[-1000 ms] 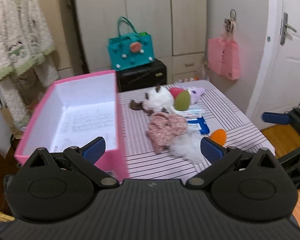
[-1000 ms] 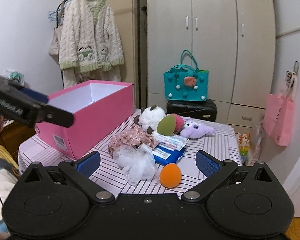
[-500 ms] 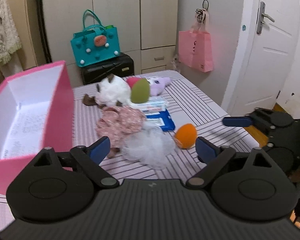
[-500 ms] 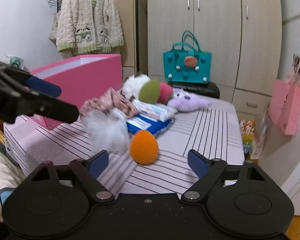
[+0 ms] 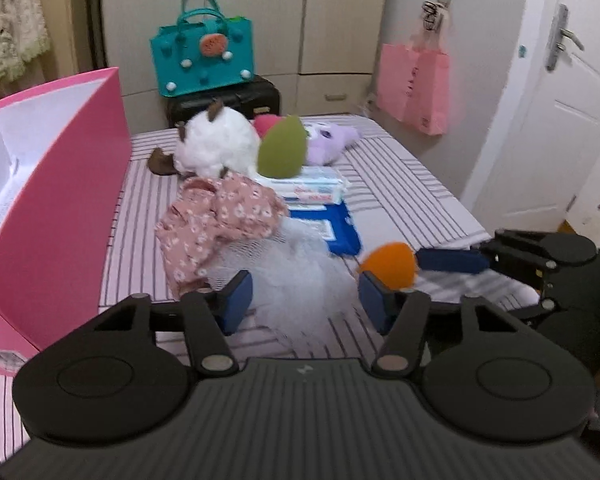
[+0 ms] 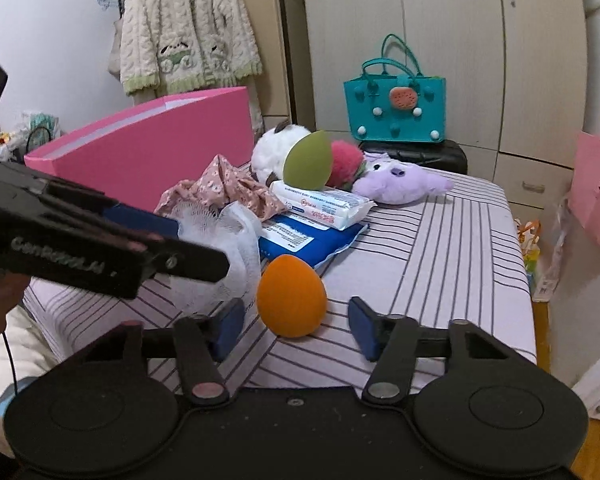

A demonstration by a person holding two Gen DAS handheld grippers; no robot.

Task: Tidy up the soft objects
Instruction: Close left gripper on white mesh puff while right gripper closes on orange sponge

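My left gripper is open, its fingers on either side of a white mesh puff on the striped table. My right gripper is open around an orange egg-shaped sponge, also seen in the left wrist view. Behind lie a pink floral cloth, a green sponge on a tissue pack, a white plush, a purple plush and a red plush. An open pink box stands at the left.
A blue packet lies under the tissue pack. A teal bag sits on a black case behind the table. A pink bag hangs by the white door. The table edge drops off at the right.
Both grippers have moved forward and down. The left one now straddles the white puff, and the right one now straddles the orange sponge. Both jaws have narrowed somewhat.
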